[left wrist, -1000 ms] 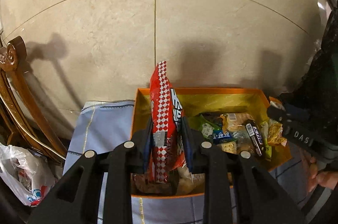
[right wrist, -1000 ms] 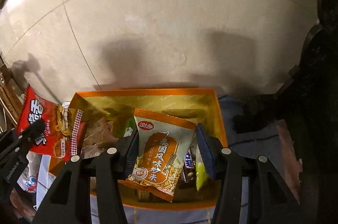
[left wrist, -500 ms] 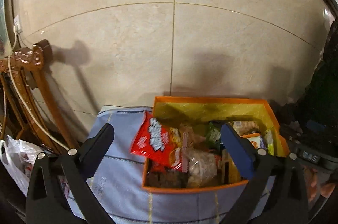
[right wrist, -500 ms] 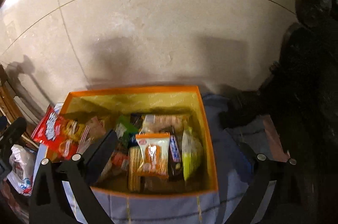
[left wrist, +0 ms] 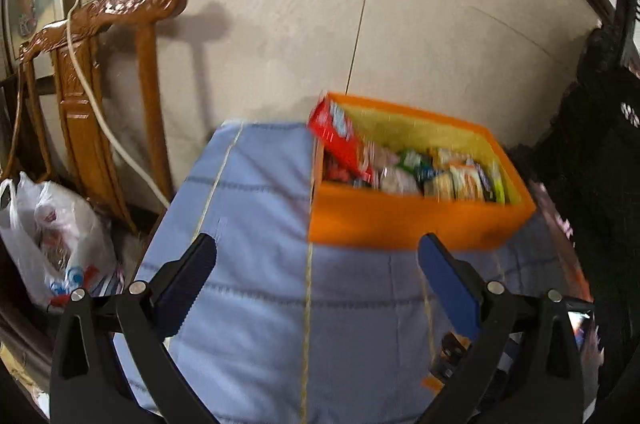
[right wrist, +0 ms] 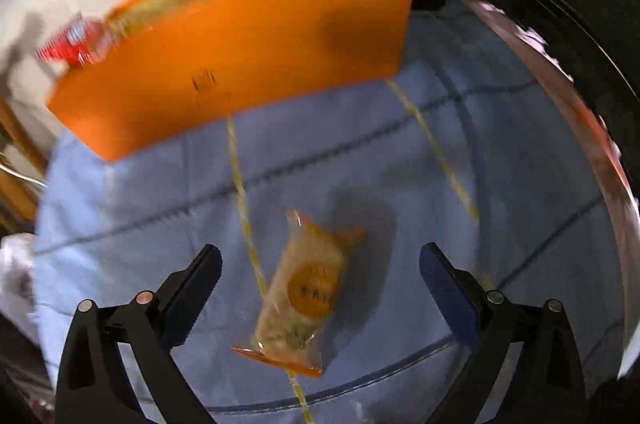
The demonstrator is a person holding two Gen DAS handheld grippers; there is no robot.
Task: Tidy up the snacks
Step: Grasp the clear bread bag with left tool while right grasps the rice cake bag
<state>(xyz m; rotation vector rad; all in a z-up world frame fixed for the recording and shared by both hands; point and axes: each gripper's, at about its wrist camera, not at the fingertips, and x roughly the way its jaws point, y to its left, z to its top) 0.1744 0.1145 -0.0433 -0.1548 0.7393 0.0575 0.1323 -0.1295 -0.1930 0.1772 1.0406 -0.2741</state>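
Tongs gape wide, both pairs empty: right gripper (right wrist: pixel 320 264) straddles a snack packet (right wrist: pixel 302 294) lying on the blue cloth (right wrist: pixel 420 151), its long axis toward the orange box (right wrist: pixel 240 63); left gripper (left wrist: pixel 316 260) hovers over bare cloth.

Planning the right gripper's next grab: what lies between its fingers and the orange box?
In the right wrist view, one clear snack packet on bare blue cloth.

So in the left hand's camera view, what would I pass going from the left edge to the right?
White plastic bag on the floor → carved wooden chair → blue quilted cloth → red snack bag leaning at the box's left end → orange box full of snacks.
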